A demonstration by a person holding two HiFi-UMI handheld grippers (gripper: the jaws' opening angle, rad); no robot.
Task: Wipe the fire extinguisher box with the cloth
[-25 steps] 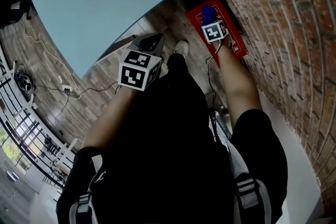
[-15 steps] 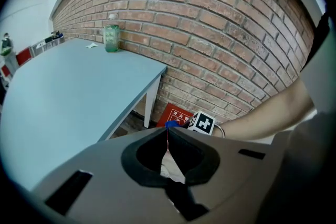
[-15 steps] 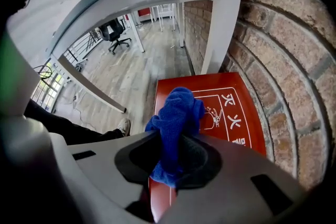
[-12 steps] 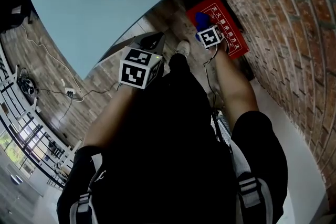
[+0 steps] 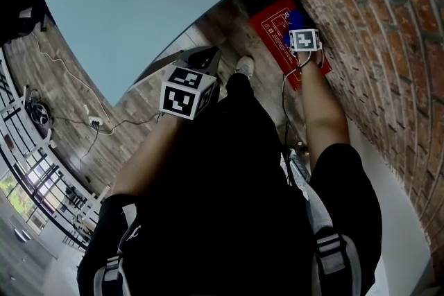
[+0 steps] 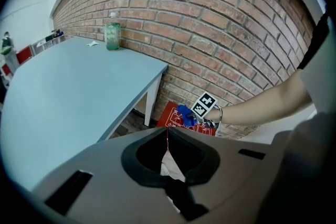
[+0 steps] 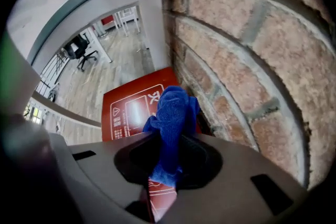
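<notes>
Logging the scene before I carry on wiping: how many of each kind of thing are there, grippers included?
2 grippers: left gripper, right gripper
1 cloth
1 fire extinguisher box
1 bottle
1 table
Total: 6

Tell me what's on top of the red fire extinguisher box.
A blue cloth, clamped in the right claw, sits at the edge of the box beside the brick wall. White print shows on the bare top; whatever lies under cloth and claw is covered.
</notes>
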